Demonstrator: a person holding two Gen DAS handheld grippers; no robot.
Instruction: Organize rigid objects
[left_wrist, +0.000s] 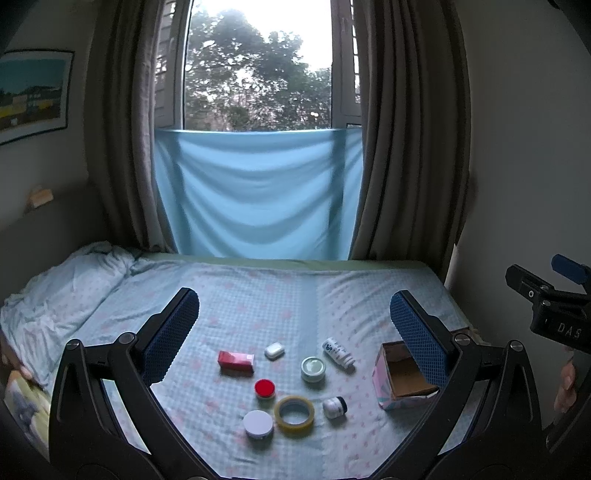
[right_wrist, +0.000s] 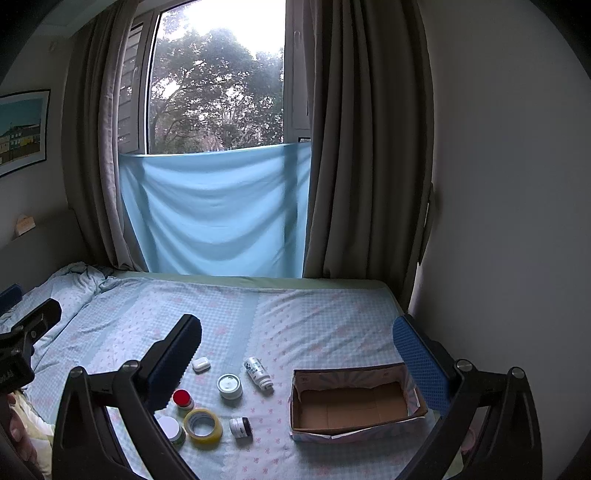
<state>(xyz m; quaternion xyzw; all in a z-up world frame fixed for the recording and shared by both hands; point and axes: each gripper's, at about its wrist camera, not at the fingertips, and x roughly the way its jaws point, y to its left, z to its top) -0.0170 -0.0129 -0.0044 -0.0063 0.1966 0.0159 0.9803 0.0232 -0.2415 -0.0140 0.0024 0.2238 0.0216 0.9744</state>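
Small objects lie on the bed: a red box (left_wrist: 236, 362), a white earbud case (left_wrist: 274, 350), a white bottle on its side (left_wrist: 338, 353), a pale green jar (left_wrist: 313, 368), a red-lidded jar (left_wrist: 264, 388), a yellow tape roll (left_wrist: 294, 413), a white-lidded jar (left_wrist: 258, 423) and a small black-and-white jar (left_wrist: 334, 407). An empty cardboard box (right_wrist: 351, 402) stands to their right. My left gripper (left_wrist: 293, 314) is open above the objects. My right gripper (right_wrist: 295, 343) is open above the bottle (right_wrist: 258, 372) and the cardboard box.
The bed sheet (left_wrist: 258, 295) is pale blue with pink marks. A rumpled duvet (left_wrist: 55, 291) lies at the left. A blue cloth (left_wrist: 258, 192) and brown curtains (left_wrist: 406, 147) hang at the window behind. A wall (right_wrist: 498, 221) borders the bed on the right.
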